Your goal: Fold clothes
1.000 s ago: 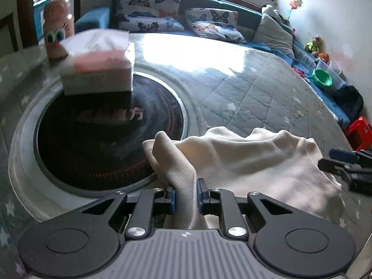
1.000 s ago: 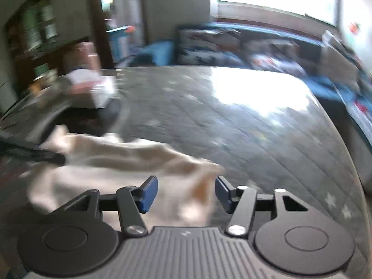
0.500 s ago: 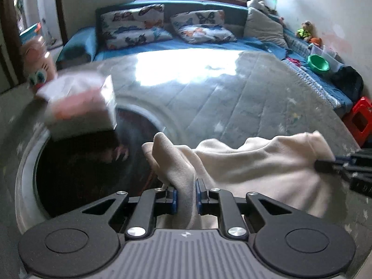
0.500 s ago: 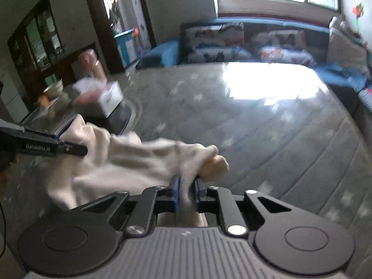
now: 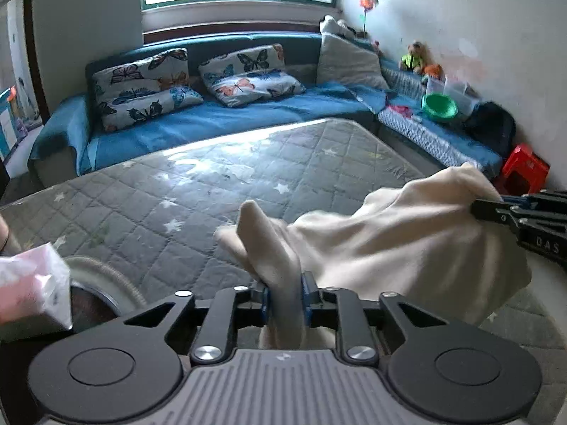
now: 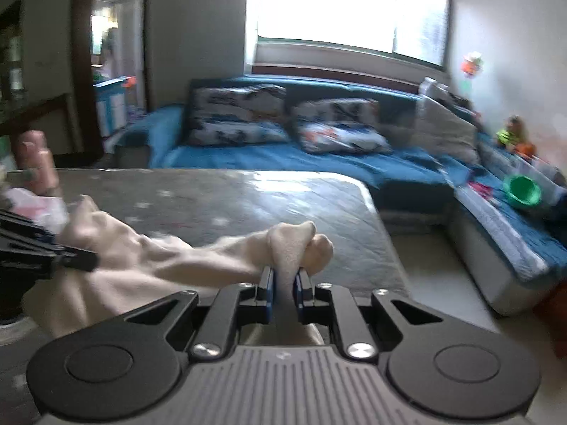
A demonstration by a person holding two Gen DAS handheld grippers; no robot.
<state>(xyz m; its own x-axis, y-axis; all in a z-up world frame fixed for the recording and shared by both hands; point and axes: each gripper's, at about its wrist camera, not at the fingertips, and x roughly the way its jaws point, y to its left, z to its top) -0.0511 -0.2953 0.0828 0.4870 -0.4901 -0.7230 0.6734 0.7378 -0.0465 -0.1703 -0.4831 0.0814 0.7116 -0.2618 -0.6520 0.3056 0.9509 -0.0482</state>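
One cream garment (image 5: 407, 244) hangs stretched above the grey quilted table (image 5: 219, 184), w/ left gripper (image 5: 285, 295) pinching one bunched edge & right gripper (image 6: 283, 285) pinching the other. Tissue box (image 5: 32, 287) sits far left.

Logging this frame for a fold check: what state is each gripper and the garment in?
left gripper: shut on the cream garment
right gripper: shut on the cream garment
cream garment: bunched, unfolded, held between both grippers over the quilted table
tissue pack: tissue sticking out, blurred
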